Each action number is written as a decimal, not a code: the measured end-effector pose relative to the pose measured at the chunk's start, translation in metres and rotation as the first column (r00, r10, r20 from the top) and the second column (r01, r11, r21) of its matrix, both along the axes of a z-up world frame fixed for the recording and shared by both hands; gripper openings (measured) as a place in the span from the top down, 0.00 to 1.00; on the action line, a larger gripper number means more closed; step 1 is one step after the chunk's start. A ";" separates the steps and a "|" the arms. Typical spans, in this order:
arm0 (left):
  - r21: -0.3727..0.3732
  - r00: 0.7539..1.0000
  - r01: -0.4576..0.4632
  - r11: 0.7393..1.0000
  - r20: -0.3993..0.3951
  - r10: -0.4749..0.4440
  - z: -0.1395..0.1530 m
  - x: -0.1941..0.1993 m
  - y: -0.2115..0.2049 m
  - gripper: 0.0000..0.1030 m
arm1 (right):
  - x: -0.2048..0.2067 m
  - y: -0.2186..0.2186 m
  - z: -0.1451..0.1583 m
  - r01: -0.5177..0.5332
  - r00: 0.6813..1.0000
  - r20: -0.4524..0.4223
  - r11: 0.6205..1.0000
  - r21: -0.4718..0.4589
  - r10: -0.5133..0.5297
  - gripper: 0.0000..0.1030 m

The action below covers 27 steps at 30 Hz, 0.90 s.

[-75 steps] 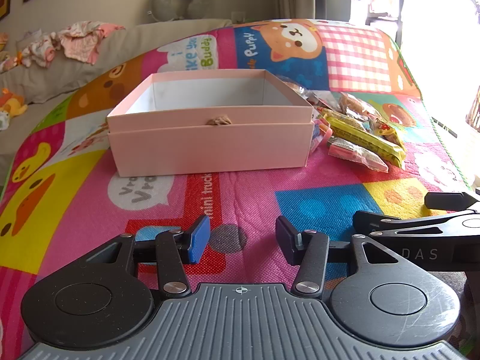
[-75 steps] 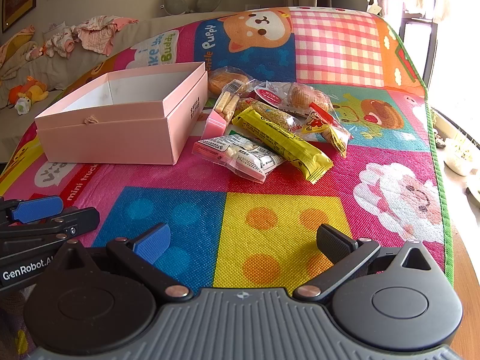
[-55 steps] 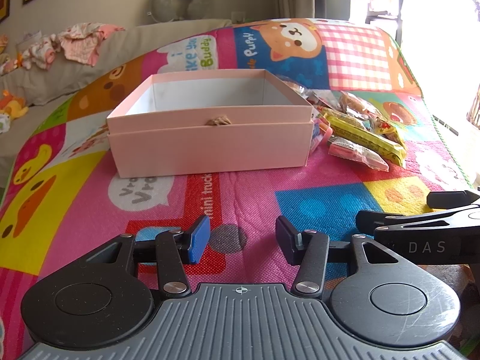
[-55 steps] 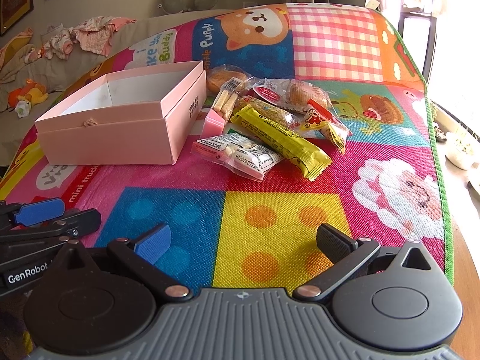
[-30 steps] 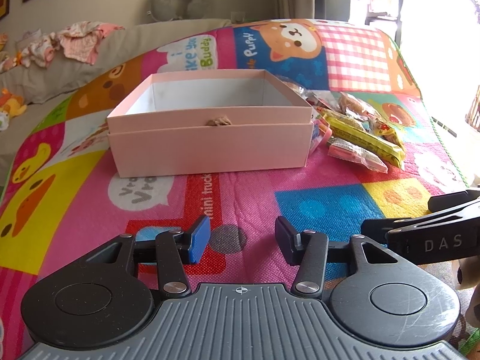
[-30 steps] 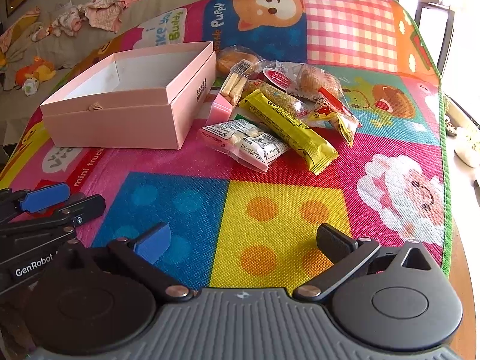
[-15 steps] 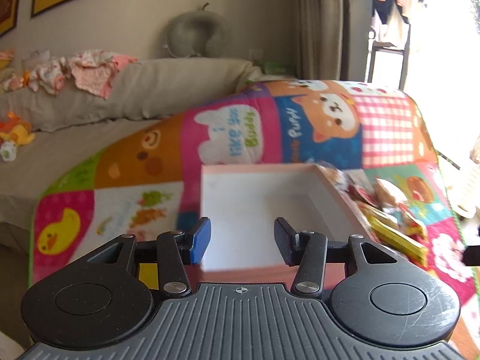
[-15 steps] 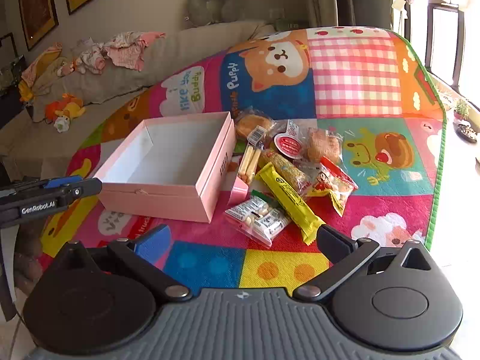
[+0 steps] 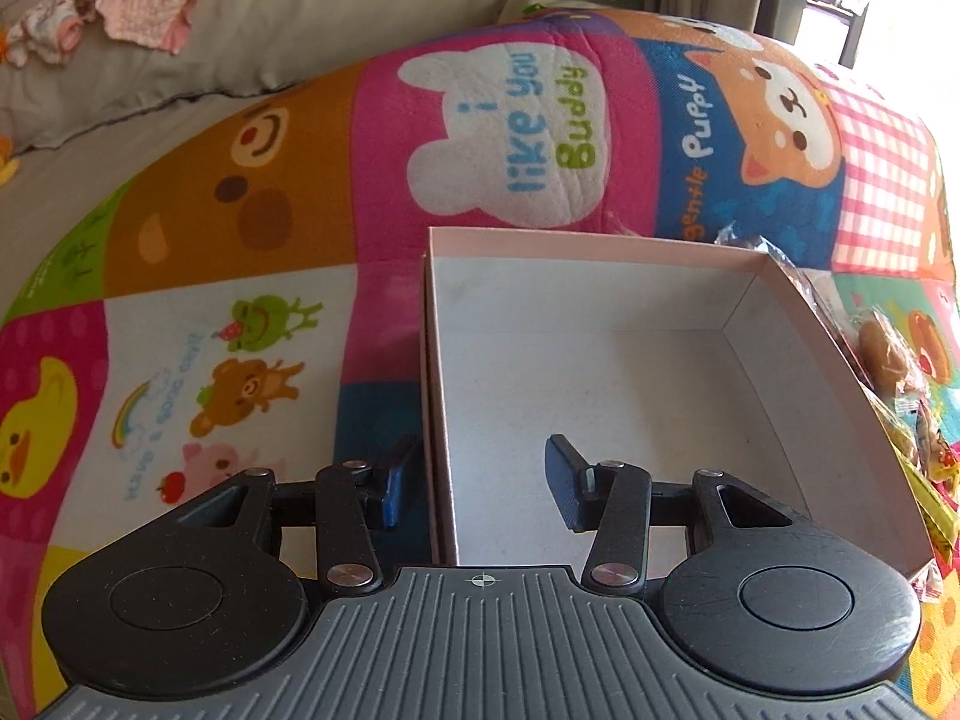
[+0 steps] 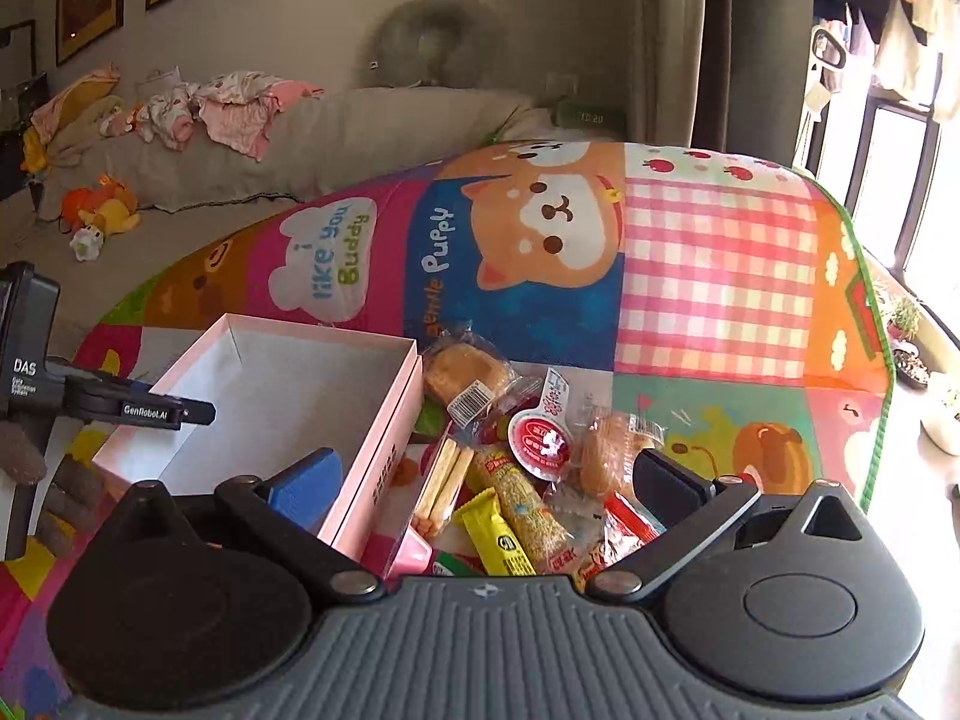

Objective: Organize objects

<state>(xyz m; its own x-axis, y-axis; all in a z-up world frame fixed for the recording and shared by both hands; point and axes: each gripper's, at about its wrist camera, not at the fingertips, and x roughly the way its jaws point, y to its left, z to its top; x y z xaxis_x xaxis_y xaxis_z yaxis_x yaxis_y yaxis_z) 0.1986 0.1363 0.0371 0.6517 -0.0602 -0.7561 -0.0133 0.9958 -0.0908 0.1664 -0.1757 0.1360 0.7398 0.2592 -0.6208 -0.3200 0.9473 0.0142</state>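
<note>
Now both your grippers have come up off the play mat (image 10: 714,276). Pink box (image 9: 630,360) is empty; your left gripper (image 9: 480,480) straddles its left wall, jaws closing, not yet pinching. Snack packets (image 10: 528,480) lie heaped beside the box; your right gripper (image 10: 486,483) hovers spread above them, empty.
</note>
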 end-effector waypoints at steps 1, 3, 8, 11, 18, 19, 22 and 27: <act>0.026 1.000 -0.020 0.999 -0.019 0.020 -0.002 0.002 0.000 0.76 | 0.023 0.004 -0.004 0.015 0.999 -0.029 1.000 0.016 -0.014 0.00; 0.067 0.998 -0.044 0.997 -0.052 0.047 -0.005 0.006 0.001 0.88 | 0.068 0.010 -0.016 0.052 0.996 -0.073 0.998 0.041 -0.049 0.00; 0.029 0.997 -0.035 0.999 -0.069 0.037 -0.008 0.004 0.009 0.89 | 0.155 0.017 -0.061 0.008 0.983 -0.183 0.996 0.088 0.008 0.01; 0.027 0.998 -0.024 0.999 -0.064 0.026 -0.009 0.000 0.009 0.89 | 0.167 0.018 -0.074 -0.042 0.977 -0.207 0.996 0.073 0.056 0.12; -0.013 0.998 -0.030 0.999 -0.060 0.030 -0.008 0.000 0.014 0.87 | 0.136 0.048 -0.075 -0.353 0.935 -0.092 0.905 -0.237 0.341 0.12; -0.013 0.998 -0.030 0.999 -0.062 0.029 -0.008 0.000 0.013 0.87 | 0.138 0.051 -0.078 -0.380 0.925 -0.100 0.889 -0.256 0.367 0.12; 0.008 0.997 -0.036 0.999 -0.069 0.036 -0.007 -0.001 0.012 0.87 | 0.154 0.056 -0.086 -0.439 0.898 -0.129 0.869 -0.231 0.420 0.12; 0.007 0.996 -0.050 0.999 -0.072 0.050 -0.006 0.000 0.011 0.87 | 0.183 0.043 -0.099 -0.384 0.909 -0.183 0.923 -0.025 0.374 0.20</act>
